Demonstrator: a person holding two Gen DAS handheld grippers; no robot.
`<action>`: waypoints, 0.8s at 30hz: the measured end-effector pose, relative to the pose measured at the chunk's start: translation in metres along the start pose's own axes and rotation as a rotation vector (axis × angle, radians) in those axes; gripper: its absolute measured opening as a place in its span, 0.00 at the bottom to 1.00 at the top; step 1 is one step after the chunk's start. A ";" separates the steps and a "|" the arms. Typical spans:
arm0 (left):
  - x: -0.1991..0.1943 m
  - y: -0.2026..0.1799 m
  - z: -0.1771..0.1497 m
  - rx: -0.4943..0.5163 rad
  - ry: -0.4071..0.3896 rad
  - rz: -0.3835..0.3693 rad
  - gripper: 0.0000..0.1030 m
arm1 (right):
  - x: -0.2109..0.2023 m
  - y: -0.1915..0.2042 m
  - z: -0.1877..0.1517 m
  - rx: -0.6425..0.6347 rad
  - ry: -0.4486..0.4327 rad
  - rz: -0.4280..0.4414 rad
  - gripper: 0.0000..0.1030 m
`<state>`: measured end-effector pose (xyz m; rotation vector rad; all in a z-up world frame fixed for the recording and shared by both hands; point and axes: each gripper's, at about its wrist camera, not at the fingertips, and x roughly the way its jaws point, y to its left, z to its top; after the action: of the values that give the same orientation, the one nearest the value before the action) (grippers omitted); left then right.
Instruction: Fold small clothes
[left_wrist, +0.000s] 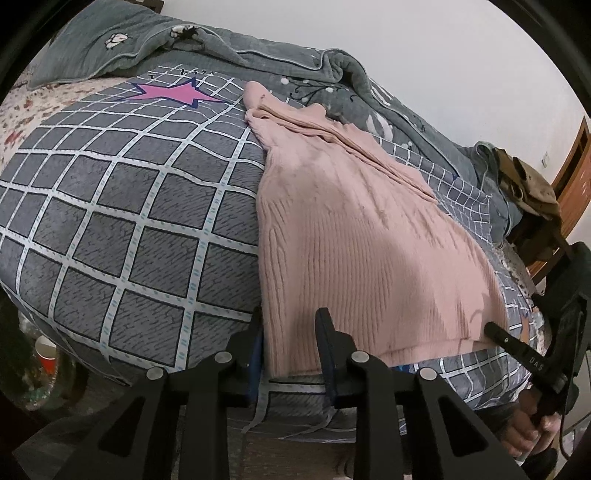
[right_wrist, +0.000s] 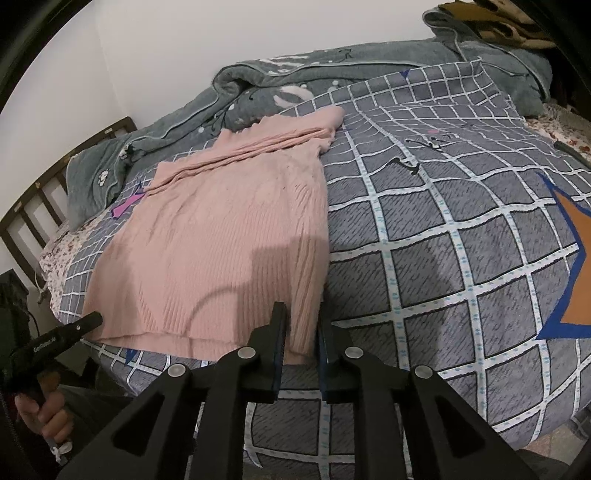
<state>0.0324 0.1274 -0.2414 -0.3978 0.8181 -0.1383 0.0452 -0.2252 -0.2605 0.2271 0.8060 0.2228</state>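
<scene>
Claws (left_wrist: 290, 350) (right_wrist: 300, 350) parted, low, straddling pink sweater (left_wrist: 354, 236) hem corners.

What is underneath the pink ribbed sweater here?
The pink ribbed knit sweater lies flat on a grey quilt with a white grid pattern, which shows all around it. Whatever quilt print or items sit directly beneath the sweater are covered and cannot be seen.

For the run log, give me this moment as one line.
phase: pre-grasp | pink sweater: flat on bed | left gripper: open, at hem corner | right gripper: open, at opposite hem corner
</scene>
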 end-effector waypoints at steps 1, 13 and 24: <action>0.001 0.000 0.000 -0.006 0.010 -0.011 0.13 | 0.000 0.001 0.000 -0.002 -0.001 0.002 0.15; -0.027 -0.003 0.008 -0.047 -0.069 -0.110 0.06 | -0.019 0.009 0.005 0.004 -0.042 0.135 0.04; -0.077 -0.027 0.103 -0.145 -0.195 -0.327 0.06 | -0.060 -0.009 0.083 0.285 -0.086 0.476 0.04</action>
<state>0.0571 0.1539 -0.1151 -0.6710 0.5678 -0.3406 0.0670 -0.2600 -0.1661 0.6949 0.6873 0.5424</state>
